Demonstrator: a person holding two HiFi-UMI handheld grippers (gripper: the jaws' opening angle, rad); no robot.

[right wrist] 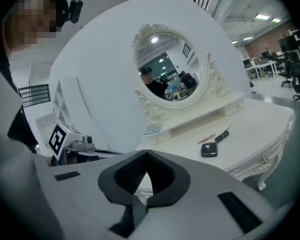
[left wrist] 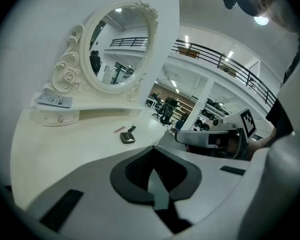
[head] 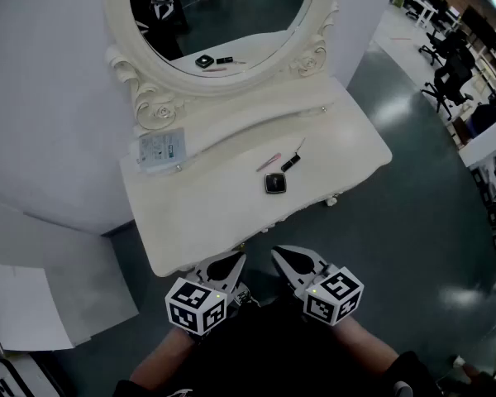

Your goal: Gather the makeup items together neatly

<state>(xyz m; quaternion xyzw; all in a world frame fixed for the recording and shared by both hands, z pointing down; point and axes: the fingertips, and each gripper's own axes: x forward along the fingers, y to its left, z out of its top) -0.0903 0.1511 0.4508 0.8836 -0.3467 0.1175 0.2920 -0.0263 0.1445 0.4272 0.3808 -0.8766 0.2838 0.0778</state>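
The white dressing table (head: 215,213) carried the oval mirror (head: 223,15) at its back. Both claws hung well short of the mirror, off the table's front edge and close to the person's body, likely a ready pose with the gathering not yet begun. The left gripper (head: 230,263) and the right gripper (head: 288,259) each had their jaws pressed together on nothing.

A printed leaflet (head: 161,147) lay on the shelf just below the mirror's left side; its print was too small to read. Below the mirror's right half sat the black compact (head: 275,183), with the black tube (head: 291,163) and the pink pencil (head: 269,162) near it, loosely spread rather than tidily lined up. No brand was legible on any of them.
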